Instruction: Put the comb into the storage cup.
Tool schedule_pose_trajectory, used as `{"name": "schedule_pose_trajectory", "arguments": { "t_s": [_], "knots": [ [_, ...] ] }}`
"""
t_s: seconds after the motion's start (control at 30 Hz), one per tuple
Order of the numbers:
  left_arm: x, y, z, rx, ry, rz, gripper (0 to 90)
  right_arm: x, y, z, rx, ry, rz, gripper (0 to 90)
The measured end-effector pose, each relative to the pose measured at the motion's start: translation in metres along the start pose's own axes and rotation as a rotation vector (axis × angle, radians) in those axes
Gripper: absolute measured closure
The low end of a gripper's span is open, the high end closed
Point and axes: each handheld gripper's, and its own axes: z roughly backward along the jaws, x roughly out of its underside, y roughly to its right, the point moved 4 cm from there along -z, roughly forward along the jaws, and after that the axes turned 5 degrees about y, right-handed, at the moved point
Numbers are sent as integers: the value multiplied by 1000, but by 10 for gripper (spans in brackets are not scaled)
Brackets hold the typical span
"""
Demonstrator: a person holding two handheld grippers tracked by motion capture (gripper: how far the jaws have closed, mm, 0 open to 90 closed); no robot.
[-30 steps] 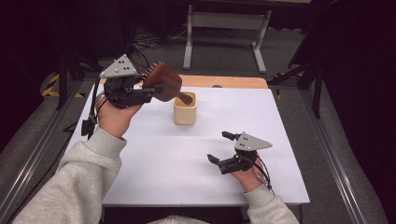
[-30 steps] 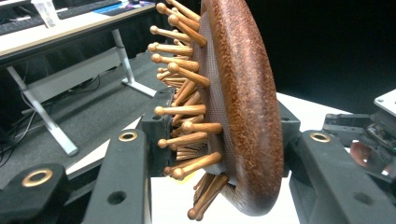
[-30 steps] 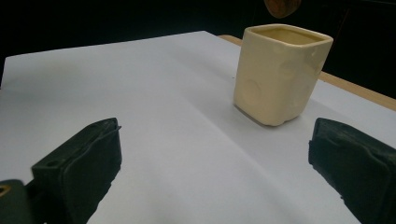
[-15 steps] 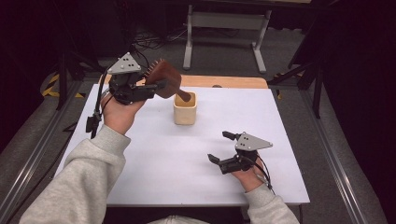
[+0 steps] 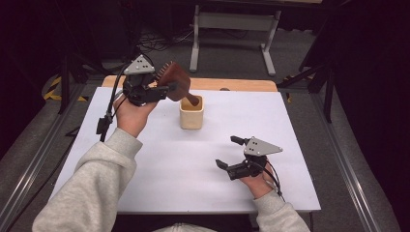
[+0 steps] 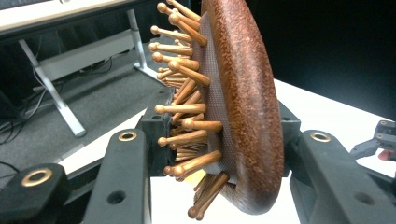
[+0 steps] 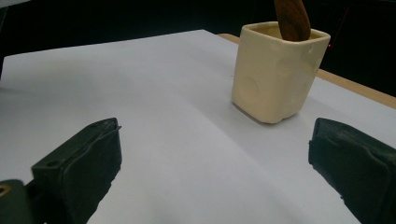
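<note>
Toward the far left corner of the tabletop [image 5: 159,169], the left hand-held gripper [image 5: 162,89] is raised above the surface with its jaws clamped on the head of a wooden hairbrush [image 5: 175,83]. In the left gripper view one jaw presses among the ball-tipped wooden bristles [image 6: 182,112] and the other bears on the rounded back of the brush head.

Just right of it, near the middle of the far edge, stands a cream square cup [image 5: 191,112]. The brush's handle [image 5: 191,99] slants down and its tip sits inside the cup's mouth; in the right gripper view the handle end shows dipping below the rim. How deep it reaches I cannot tell.

Toward the near right corner, the right hand-held gripper [image 5: 229,152] rests low over the tabletop, jaws wide apart and holding nothing, aimed at the cup.

By my reading, the brush is partly in the cup: what is left is to lower it fully and release the head.
</note>
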Motion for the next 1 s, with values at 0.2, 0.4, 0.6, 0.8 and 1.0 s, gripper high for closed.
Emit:
{"name": "schedule_pose_trajectory", "arguments": {
  "t_s": [0.2, 0.4, 0.6, 0.8, 1.0],
  "knots": [
    [5, -4, -12, -4, -28, 13, 556, 0, 1, 1, 0, -2, -4, 29],
    [11, -7, -22, 6, -66, 42, 555, 1, 2, 1, 0, 1, -4, 29],
    [16, -10, -31, 13, -96, 59, 553, 2, 1, 1, -5, -7, -8, 29],
    [22, -13, -40, 18, -131, 85, 552, 2, 2, 1, -7, -8, -11, 29],
    [27, -14, -47, 17, -161, 109, 550, 3, 1, 0, -13, -14, -12, 30]
  ]
}}
